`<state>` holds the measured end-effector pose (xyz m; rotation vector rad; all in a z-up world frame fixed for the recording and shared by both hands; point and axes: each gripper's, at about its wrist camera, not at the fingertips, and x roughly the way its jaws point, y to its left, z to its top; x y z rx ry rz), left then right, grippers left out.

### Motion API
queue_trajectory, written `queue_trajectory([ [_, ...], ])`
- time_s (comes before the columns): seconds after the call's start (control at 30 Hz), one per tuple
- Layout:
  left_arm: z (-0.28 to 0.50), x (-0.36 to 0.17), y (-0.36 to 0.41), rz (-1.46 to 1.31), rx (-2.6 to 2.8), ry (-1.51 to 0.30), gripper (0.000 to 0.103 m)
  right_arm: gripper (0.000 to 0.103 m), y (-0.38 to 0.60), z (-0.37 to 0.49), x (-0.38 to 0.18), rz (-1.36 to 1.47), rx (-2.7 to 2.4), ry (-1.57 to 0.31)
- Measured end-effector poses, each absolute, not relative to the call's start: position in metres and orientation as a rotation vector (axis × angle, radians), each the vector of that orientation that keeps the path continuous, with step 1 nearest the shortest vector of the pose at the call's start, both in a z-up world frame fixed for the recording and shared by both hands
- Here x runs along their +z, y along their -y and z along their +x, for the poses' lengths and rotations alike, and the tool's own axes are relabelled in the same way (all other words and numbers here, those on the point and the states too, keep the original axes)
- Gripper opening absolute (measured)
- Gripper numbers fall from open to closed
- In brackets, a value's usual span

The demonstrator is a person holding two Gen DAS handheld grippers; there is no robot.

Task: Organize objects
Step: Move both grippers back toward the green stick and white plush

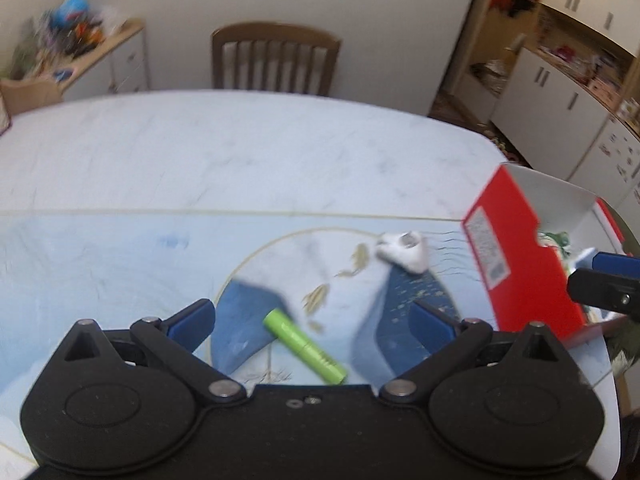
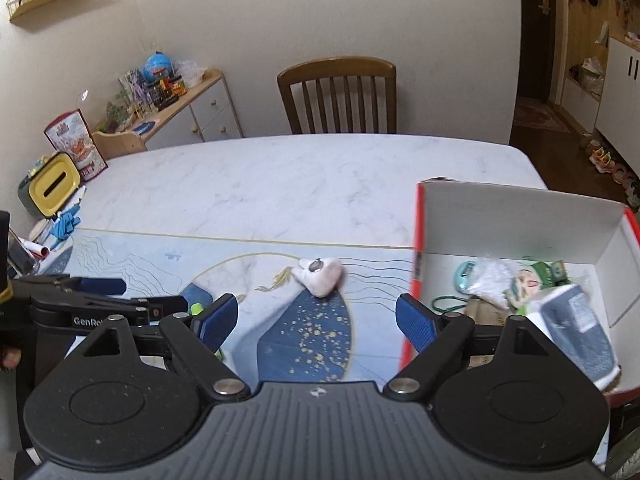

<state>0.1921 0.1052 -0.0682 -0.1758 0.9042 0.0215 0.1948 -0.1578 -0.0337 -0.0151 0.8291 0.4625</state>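
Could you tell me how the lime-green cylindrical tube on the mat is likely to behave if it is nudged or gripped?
The lime-green cylindrical tube lies on its side, so it would probably roll if nudged. It looks rigid and small, probably light. Its smooth round body might slip between pads.

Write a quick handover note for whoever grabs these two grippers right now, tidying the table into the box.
Left gripper: open, empty, over the green tube on the blue mat.
Right gripper: open, empty, between the mat and the red box.
Small white toy: on the mat, left of the box.
Done: several items already lie in the box.
Left: the tube and the toy are not yet boxed; the tube looks like the next pick.
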Motion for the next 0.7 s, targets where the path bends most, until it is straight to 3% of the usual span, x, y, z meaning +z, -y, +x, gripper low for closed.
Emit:
queue_trajectory([
  [0.7,0.212,-0.122,-0.097,-0.246,0.079,-0.996,0.102,0.086,0.085,0.277,-0.1,-0.173,0.49,-0.951],
])
